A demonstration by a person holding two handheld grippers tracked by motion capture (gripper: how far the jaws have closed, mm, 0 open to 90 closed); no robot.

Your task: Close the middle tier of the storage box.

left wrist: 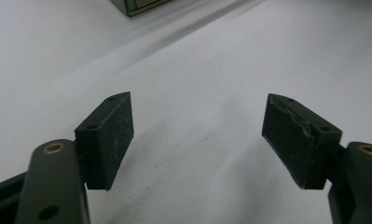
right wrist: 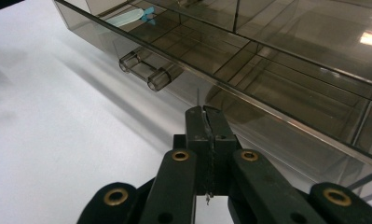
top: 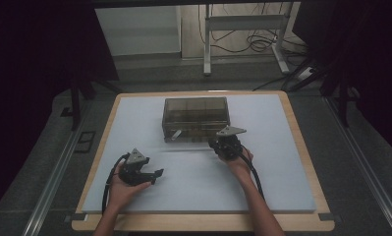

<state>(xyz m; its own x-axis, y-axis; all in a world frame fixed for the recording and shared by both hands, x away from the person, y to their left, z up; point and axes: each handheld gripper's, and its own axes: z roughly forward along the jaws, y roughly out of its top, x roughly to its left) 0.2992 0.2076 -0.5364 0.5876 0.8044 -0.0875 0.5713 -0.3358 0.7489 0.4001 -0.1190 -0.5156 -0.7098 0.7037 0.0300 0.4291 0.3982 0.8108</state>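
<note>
Two grippers, left gripper and right gripper, one box.

One smoky transparent box with a divided interior is counted on one white mat, which lies on one wooden table. One clear latch is seen on the box front, and one small blue-tipped item inside. Two grippers are counted: the left gripper and the right gripper.

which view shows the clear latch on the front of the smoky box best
The right gripper view: the latch sits close and sharp on the box, beyond the shut right claw. The high view shows it small; the left gripper view catches just a box corner.
</note>
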